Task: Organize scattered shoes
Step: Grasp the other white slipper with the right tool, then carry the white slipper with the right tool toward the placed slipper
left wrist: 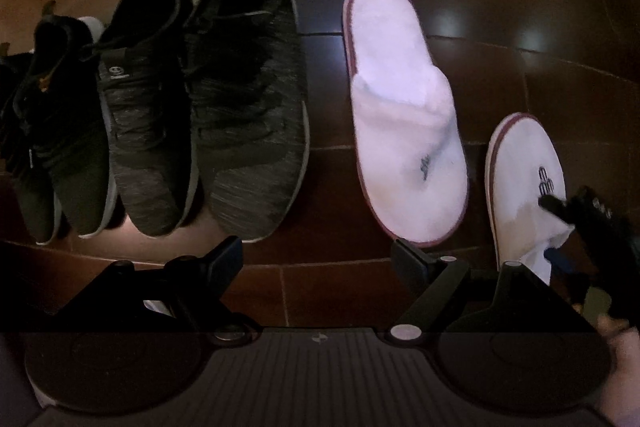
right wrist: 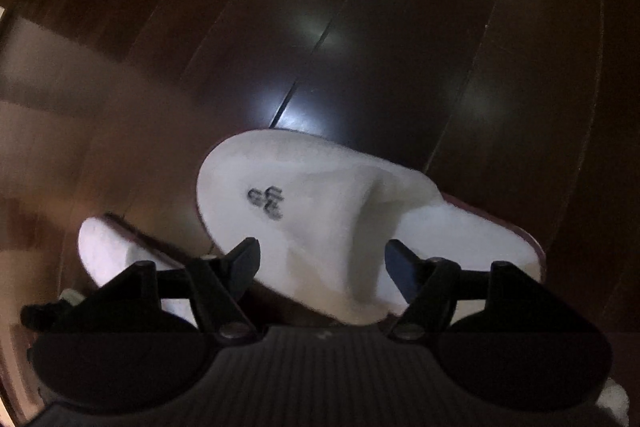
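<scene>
In the left wrist view, several dark knit sneakers point(left wrist: 248, 99) stand side by side on the left, toes toward me. A white slipper with maroon trim point(left wrist: 404, 115) lies to their right. My left gripper point(left wrist: 318, 257) hovers open in front of the gap between them, holding nothing. A second white slipper point(left wrist: 520, 171) with a dark logo lies at the lower right, and my right gripper point(left wrist: 554, 227) is on its upper. In the right wrist view this slipper point(right wrist: 312, 211) fills the span of the right gripper point(right wrist: 322, 263). The fingers press the creased upper from both sides.
The floor point(right wrist: 400, 47) is dark glossy wood planks with light reflections, bare beyond the slippers. The first slipper's end point(right wrist: 104, 247) shows at the left of the right wrist view. A hand point(left wrist: 620, 355) is at the lower right edge.
</scene>
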Tool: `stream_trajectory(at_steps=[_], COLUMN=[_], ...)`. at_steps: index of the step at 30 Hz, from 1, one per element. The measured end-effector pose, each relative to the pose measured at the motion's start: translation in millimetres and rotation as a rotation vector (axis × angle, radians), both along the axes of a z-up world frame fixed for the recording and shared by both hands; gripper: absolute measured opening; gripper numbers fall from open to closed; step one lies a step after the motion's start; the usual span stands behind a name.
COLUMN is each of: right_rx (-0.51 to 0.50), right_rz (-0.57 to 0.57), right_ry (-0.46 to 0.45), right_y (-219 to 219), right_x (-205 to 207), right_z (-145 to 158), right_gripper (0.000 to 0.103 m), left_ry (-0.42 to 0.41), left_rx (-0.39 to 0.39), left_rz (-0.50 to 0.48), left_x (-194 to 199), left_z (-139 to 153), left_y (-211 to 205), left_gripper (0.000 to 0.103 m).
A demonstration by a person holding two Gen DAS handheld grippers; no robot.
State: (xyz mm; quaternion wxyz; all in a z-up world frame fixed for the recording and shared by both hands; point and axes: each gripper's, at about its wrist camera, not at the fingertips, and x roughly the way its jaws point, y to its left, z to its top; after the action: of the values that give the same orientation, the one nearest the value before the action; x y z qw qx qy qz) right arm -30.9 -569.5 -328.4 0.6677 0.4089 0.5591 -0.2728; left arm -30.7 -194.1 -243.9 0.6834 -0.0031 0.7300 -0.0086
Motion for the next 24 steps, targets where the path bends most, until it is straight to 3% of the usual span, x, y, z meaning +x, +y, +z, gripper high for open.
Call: stream_trajectory(at_steps=[4, 6, 7, 9, 16, 24], right_rx=[0.011, 0.021, 0.035, 0.035, -0.03, -0.06], right_rz=[-0.024, -0.013, 0.007, 0.037, 0.309, 0.735], right_ry=[-0.038, -0.059, -0.051, -0.055, -0.033, 0.022], right_y=[-11, -14, -15, -18, -22, -20], right_x=[1, -1, -2, -6, -21, -55], right_z=[-6, -9, -10, -8, 13, 33], right_gripper=[0.071, 0.04, 0.013, 0.012, 0.011, 0.011], left_ry=[0.002, 0.001, -0.001, -0.006, -0.01, -0.018], left_rx=[0.012, 0.016, 0.018, 0.023, 0.036, 0.044], left_rz=[-0.041, -0.061, -0.072, -0.096, -0.15, -0.203], left_x=[-12, -16, -19, -23, -37, -55], left_z=[-2, -3, -3, -2, -3, -4], left_y=[-13, -20, -22, -29, -45, -63], left_gripper=[0.086, 0.086, 0.086, 0.086, 0.086, 0.086])
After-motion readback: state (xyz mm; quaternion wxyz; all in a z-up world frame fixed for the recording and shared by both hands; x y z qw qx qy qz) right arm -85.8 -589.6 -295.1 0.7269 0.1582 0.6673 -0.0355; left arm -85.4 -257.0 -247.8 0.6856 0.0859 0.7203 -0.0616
